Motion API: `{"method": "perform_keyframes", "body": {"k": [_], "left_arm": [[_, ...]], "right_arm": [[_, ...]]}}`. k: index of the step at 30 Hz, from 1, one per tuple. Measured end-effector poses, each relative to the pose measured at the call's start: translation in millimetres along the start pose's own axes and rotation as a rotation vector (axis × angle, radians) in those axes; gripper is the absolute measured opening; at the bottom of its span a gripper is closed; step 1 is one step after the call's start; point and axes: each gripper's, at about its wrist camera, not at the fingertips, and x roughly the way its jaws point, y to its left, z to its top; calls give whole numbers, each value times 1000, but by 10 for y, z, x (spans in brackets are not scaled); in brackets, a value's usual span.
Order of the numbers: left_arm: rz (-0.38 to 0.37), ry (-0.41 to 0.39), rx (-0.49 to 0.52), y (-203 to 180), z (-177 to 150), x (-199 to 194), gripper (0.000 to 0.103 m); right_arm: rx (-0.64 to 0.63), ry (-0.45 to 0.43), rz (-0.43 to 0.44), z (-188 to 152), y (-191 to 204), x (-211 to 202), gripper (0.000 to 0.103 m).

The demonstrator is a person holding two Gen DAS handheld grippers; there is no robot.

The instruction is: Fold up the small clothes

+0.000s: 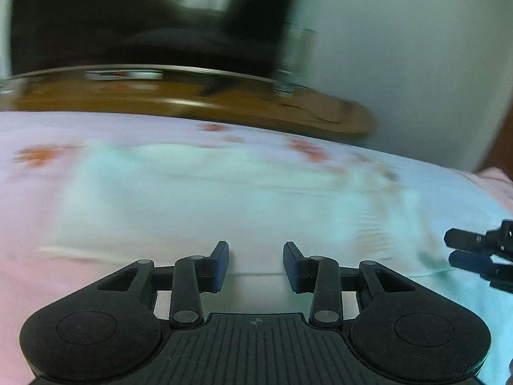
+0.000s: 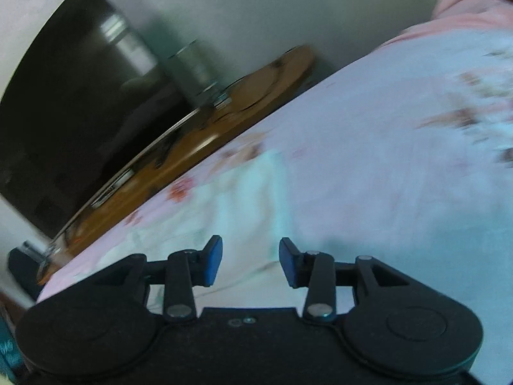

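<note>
Pale fabric: a pink bedsheet (image 1: 38,224) with blurred orange-red flowers spreads ahead of both pairs of jaws; one sheet.
Small garment: one mint-white piece (image 1: 198,192) lies flat on the sheet, straight ahead of the left jaws and reaching under them; in the right wrist view it (image 2: 237,199) sits ahead and slightly left of the jaws. Motion blur hides its type.
Left gripper: (image 1: 256,264) jaws apart, nothing between the blue pads, hovering over the garment's near edge.
Right gripper: (image 2: 250,261) jaws apart, nothing between them; its fingertips (image 1: 465,250) also show far right of the left jaws, over the garment.
Wooden cabinet top: one brown surface (image 1: 192,102) beyond the sheet, past both jaws.
Television: one dark screen (image 2: 64,102) standing on the cabinet.
Left view only: the other gripper's tips.
Right view only: a pink pillow or bunched cloth (image 2: 471,9) far up-right of the jaws, more flower print on the right, one metal stand foot (image 2: 45,253) at lower left.
</note>
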Motion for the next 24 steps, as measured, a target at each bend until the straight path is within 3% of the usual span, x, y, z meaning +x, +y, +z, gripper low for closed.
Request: {"method": "perform_keyframes", "body": {"k": [2,4,7,10,11,12,13,17,20,24], "left_arm": [[49,-4,-45,317,-60,-117,38],[103,-3,-75,586,-120,-189,38],[131,13,-108,872,-207,-247,38],[117,30,-125,957,-218,-111,38],[111,27,-123,953,-215,-94,38],[99,27,-115,935,-208,-72,38],[95,32,-109,882,-189,21,38],[95,36,-97,885,-156,121,38],[91,33,-92,893,-130,144,38],[93,31,-53,838,-95,163,38]], "right_arm": [[-11,53,23,-57,192,240,40],[-31,104,-10,-113,347,446,40],[11,149,10,-178,461,648,40],[-3,133,4,-199,573,743,39],[-21,127,-9,-191,619,766,32],[-42,123,-14,-178,640,785,15],[-62,119,-11,-161,670,780,5],[-146,16,-18,-39,730,494,6],[-140,-102,-66,111,581,173,6],[-140,-53,-113,176,335,136,6]]}}
